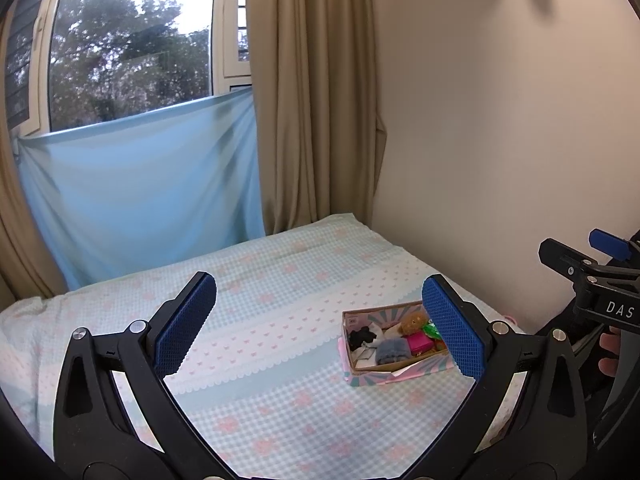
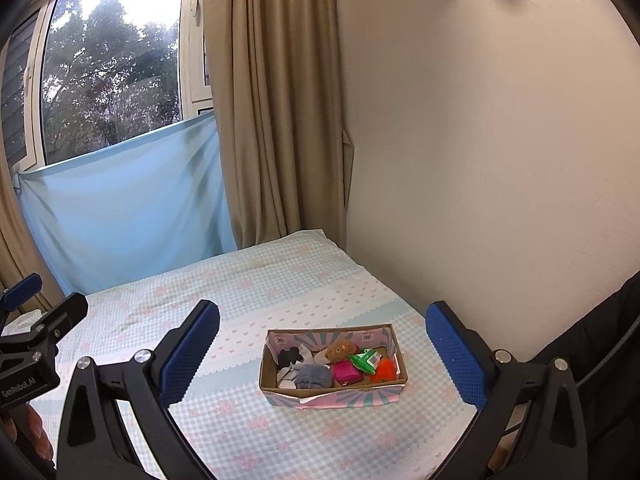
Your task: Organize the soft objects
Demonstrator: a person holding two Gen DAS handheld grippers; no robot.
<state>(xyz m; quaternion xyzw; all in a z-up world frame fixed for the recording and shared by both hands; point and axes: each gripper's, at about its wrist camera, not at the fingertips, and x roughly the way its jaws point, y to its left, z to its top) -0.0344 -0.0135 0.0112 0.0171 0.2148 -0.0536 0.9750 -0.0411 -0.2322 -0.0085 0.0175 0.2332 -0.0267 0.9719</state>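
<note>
A small cardboard box (image 2: 332,394) with pink and teal sides sits on the bed, also in the left wrist view (image 1: 384,370). Inside lie several soft things: a brown plush (image 2: 340,350), a grey knit piece (image 2: 314,376), a magenta pouch (image 2: 346,372), a green packet (image 2: 366,360), an orange fluffy item (image 2: 386,370) and a black-and-white cloth (image 2: 290,358). My left gripper (image 1: 320,324) is open and empty, held above the bed left of the box. My right gripper (image 2: 324,356) is open and empty, with the box seen between its fingers further off.
The bed (image 2: 240,280) has a light blue checked cover with pink flowers. A cream wall (image 2: 480,160) runs along its right side. Beige curtains (image 2: 276,120), a blue cloth (image 2: 128,200) and a window (image 2: 112,72) stand behind it.
</note>
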